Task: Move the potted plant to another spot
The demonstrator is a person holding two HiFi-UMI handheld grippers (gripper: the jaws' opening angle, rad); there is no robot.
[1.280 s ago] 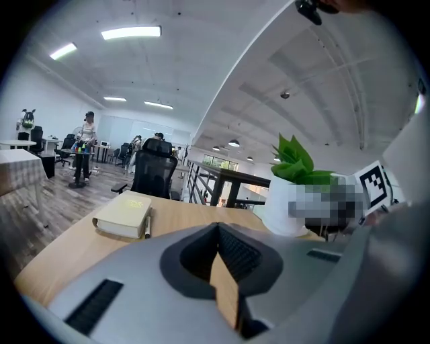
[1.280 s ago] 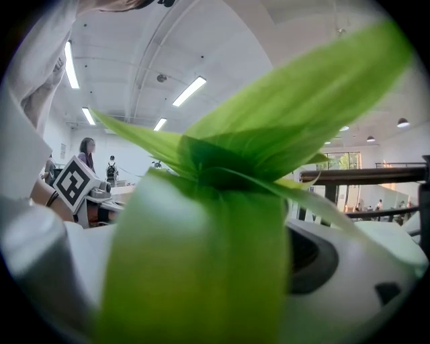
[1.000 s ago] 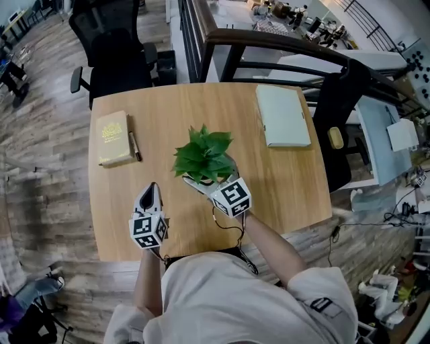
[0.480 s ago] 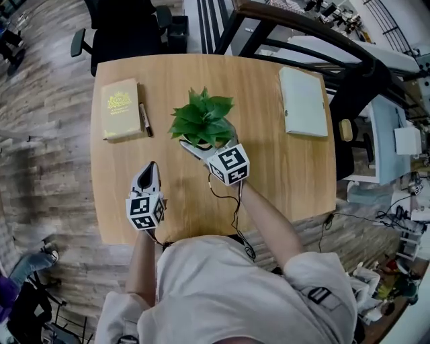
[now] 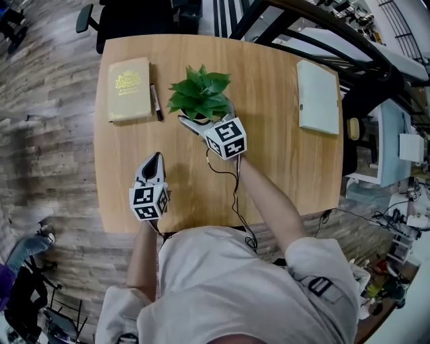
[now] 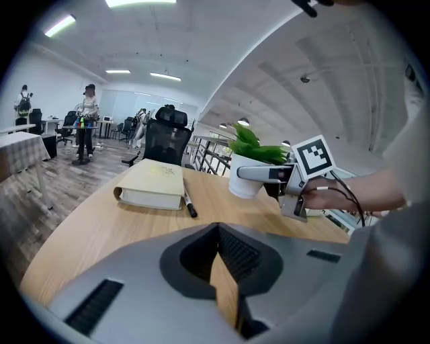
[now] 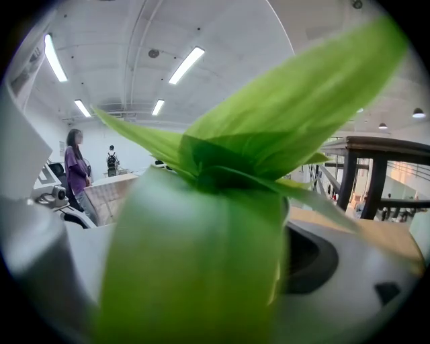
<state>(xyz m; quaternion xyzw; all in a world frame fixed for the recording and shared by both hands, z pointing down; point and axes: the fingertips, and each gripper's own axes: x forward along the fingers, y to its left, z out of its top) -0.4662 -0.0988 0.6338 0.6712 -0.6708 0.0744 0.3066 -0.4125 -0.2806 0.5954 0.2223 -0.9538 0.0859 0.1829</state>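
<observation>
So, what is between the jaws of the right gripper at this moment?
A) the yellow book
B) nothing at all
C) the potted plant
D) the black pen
C: the jaws of the right gripper are closed on the white pot of the potted plant.

In the right gripper view, blurred foliage of the potted plant [image 7: 201, 255] fills the centre of the frame and hides the pot and most of both jaws. In the head view, the leaves cover the pot and the jaw tips of the right gripper [image 5: 200, 121]. The cover print on the book [image 5: 130, 89] is too small to read. The office chair [image 5: 138, 13] is cut off by the top edge.
</observation>
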